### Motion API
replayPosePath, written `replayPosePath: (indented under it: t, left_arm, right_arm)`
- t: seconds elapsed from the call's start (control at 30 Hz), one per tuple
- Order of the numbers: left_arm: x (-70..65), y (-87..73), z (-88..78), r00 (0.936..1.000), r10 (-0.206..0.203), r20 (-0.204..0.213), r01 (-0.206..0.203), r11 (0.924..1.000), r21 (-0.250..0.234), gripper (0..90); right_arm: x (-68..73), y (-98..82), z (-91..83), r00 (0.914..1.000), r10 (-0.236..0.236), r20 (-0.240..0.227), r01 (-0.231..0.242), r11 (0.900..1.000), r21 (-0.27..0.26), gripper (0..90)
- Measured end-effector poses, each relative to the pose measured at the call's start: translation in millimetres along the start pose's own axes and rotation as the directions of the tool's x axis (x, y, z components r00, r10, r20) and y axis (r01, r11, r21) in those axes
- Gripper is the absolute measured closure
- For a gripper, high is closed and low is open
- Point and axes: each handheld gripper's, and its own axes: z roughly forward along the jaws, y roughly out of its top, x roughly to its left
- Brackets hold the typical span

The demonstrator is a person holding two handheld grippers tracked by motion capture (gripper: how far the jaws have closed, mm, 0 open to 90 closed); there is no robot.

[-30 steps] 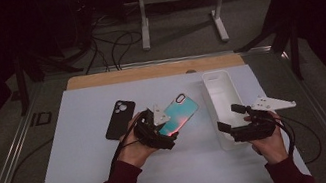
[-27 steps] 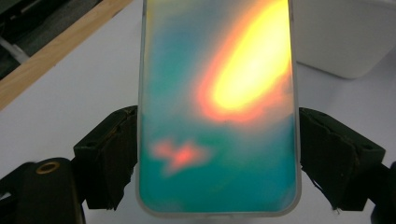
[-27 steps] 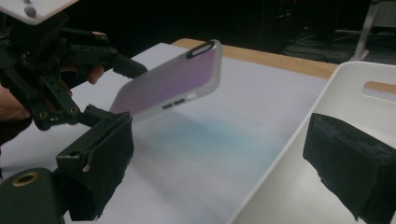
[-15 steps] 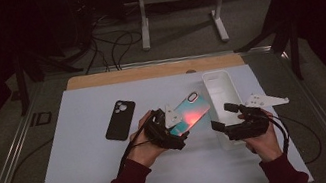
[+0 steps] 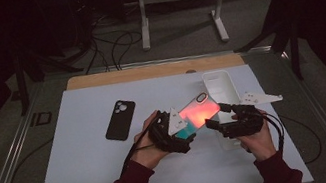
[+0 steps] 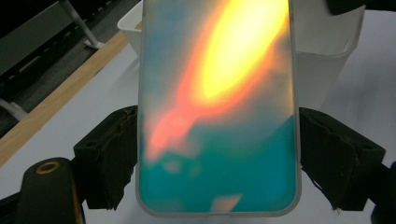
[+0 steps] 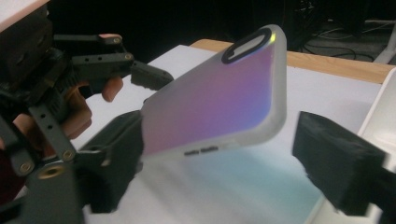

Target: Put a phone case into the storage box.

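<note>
The iridescent phone case point(image 5: 196, 113) is held off the surface point(image 5: 89, 175), just in front of the white bin point(image 5: 217, 87), and its long axis runs from the left gripper point(image 5: 178, 134) up and away toward the bin, with the camera cut-out at the far, raised end. In the left gripper view the case point(image 6: 217, 116) stands lengthwise between the two fingers point(image 6: 109, 154), which press on its long edges near the rounded bottom end, so the left gripper is clamped on the case. From the right gripper point(image 5: 217, 122) the case lies up and to the left: in the right gripper view its lower long edge point(image 7: 219, 112) sits against the left finger point(image 7: 116, 154), while the right finger stands well apart from it, so those fingers are spread and grip nothing yet. I judge that a handover or a two-handed hold turns on this: the right gripper is nearer the free far half of the case, and its fingers would have to close across the short width, square to the long axis. A black phone case point(image 5: 120, 120) lies flat on the surface to the left, well apart from both hands.
</note>
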Motion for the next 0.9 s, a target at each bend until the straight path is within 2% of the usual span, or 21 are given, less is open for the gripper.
replayPosePath:
  t: [0.03, 0.07, 0.27, 0.3, 0.37, 0.47, 0.57, 0.77, 0.9]
  left_arm:
    - [-1.1, 0.1, -0.1, 1.0, 0.003, 0.001, -0.003, 1.0, -0.005, 17.2]
    - [-2.0, 0.5, -0.4, 1.0, 0.007, 0.002, -0.007, 0.9999, -0.009, 17.2]
    - [-6.9, 2.5, -0.5, 0.9998, 0.013, 0.013, -0.012, 0.9989, -0.046, 17.2]
    - [-8.4, 2.8, -0.1, 0.9997, 0.015, 0.018, -0.014, 0.9987, -0.049, 17.2]
    - [-10.8, 2.5, 0.8, 0.9997, 0.017, 0.019, -0.016, 0.9982, -0.057, 17.2]
    - [-11.0, 1.6, 2.4, 0.9997, 0.015, 0.021, -0.014, 0.9985, -0.052, 17.2]
    - [-12.5, -0.1, 4.9, 0.9996, 0.012, 0.024, -0.011, 0.9987, -0.049, 17.2]
    - [-13.8, -1.8, 7.7, 0.9999, 0.015, 0.003, -0.015, 0.9991, -0.04, 17.2]
    - [-15.1, -2.1, 9.8, 0.9991, 0.024, -0.036, -0.025, 0.9994, -0.025, 17.0]
  right_arm:
    - [0.8, 0.1, 0.3, 1.0, 0.003, -0.002, -0.003, 1.0, -0.004, 25.2]
    - [1.6, 0.6, 1.2, 0.9997, 0.022, -0.007, -0.022, 1.0, -0.008, 35.6]
    - [3.5, 2.1, 3.7, 0.9977, 0.058, -0.035, -0.058, 0.998, -0.01, 46.3]
    - [3.8, 2.2, 4.5, 0.9969, 0.061, -0.049, -0.061, 0.998, -0.004, 48.0]
    - [6.7, 2.3, 7.3, 0.9972, 0.057, -0.048, -0.057, 0.998, 0.018, 52.8]
    - [8.0, 2.4, 8.1, 0.9944, 0.074, -0.076, -0.073, 0.997, 0.02, 62.9]
    - [10.1, 3.1, 8.3, 0.9929, 0.069, -0.096, -0.068, 0.998, 0.015, 72.7]
    - [19.0, 6.7, 9.7, 0.9953, 0.05, -0.083, -0.048, 0.999, 0.021, 78.6]
    - [20.8, 7.0, 12.2, 0.9944, 0.055, -0.09, -0.053, 0.998, 0.022, 81.4]
